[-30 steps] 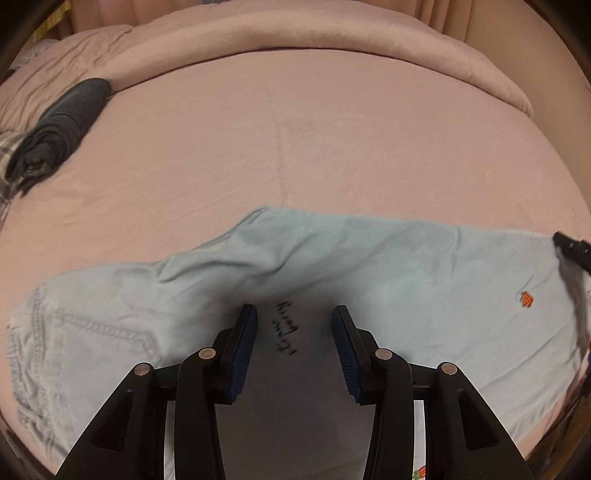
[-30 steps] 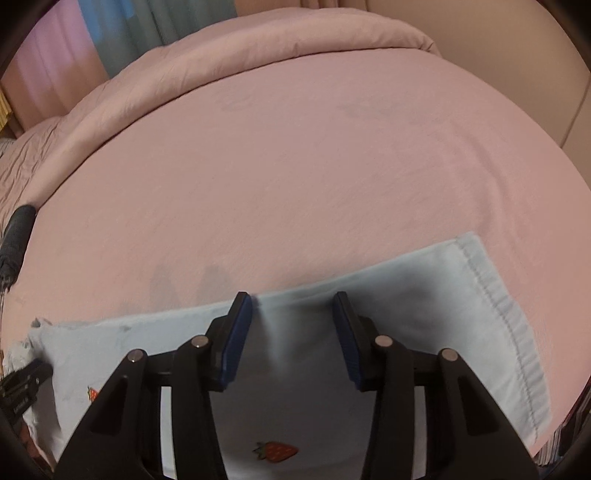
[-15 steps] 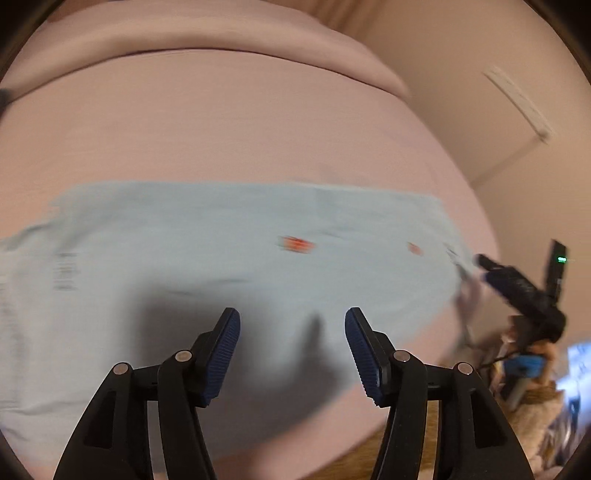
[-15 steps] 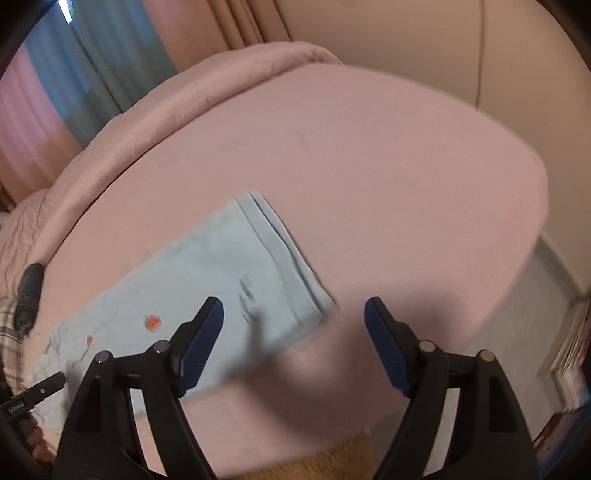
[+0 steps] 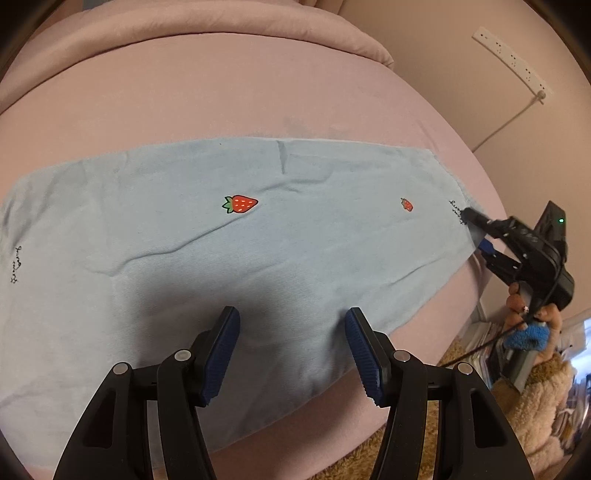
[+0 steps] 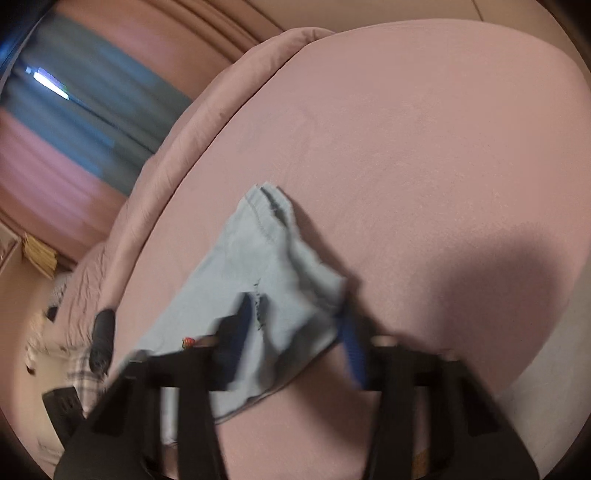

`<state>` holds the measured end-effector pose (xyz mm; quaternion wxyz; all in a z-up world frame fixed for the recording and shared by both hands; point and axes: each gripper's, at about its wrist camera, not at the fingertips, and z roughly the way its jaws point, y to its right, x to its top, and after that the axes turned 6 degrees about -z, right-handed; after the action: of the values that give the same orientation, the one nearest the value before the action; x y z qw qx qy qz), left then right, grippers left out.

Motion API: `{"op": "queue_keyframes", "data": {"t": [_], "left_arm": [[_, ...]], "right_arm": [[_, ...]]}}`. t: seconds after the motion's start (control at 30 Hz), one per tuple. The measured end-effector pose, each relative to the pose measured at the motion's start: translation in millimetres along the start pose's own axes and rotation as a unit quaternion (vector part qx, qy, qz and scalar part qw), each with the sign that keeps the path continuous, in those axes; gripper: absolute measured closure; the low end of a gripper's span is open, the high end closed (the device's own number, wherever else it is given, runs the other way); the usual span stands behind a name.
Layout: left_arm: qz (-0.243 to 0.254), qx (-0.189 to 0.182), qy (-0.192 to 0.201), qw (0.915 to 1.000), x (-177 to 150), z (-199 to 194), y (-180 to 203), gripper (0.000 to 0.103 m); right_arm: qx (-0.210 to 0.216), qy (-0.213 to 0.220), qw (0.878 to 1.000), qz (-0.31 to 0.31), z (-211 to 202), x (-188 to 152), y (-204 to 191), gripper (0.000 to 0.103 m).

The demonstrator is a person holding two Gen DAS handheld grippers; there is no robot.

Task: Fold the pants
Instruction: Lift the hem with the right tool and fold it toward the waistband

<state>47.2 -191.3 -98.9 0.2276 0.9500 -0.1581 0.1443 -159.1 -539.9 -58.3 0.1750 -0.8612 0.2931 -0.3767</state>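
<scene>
The left gripper [image 5: 291,334], blue-padded fingers [image 5: 221,347] spread wide and holding nothing, now hovers over the near edge of the pale blue cotton pants with strawberry prints [image 5: 258,229], having swung along the leg from the waist end toward the hem within the past second. The right gripper [image 6: 295,332], jaws also apart, has dropped from above the bed to the hem end; its fingers straddle the cloth there, and in the left wrist view one fingertip meets the hem at the bed's right edge, though the blurred right wrist view does not show whether fabric is pinched. The pants [image 6: 258,288] lie flat and lengthwise along the near edge of the pink bed sheet [image 5: 258,92], hem toward the right edge. A rolled pink duvet [image 5: 207,26] runs along the far edge. A dark bundled garment [image 6: 101,339] lies near the bed's left end. Off the right edge, a white power strip [image 5: 511,59] hangs on the wall above plush toys [image 5: 532,325] on the floor. Blue and pink curtains [image 6: 74,122] hang beyond the bed.
</scene>
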Motion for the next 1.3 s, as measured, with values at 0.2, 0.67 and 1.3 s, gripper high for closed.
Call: {"op": "queue_keyframes", "data": {"t": [0.2, 0.67, 1.3], "left_arm": [[-0.04, -0.047, 0.0, 0.9981, 20, -23, -27, 0.044], [-0.146, -0.142, -0.016, 0.979, 62, -17, -66, 0.029], [-0.116, -0.124, -0.003, 0.9855, 98, -31, -47, 0.09]], "right_arm": [[-0.023, 0.036, 0.992, -0.12, -19, 2, -68, 0.087], [0.008, -0.106, 0.923, -0.37, 63, -106, -218, 0.088], [-0.023, -0.044, 0.881, -0.47, 16, -131, -260, 0.088]]}}
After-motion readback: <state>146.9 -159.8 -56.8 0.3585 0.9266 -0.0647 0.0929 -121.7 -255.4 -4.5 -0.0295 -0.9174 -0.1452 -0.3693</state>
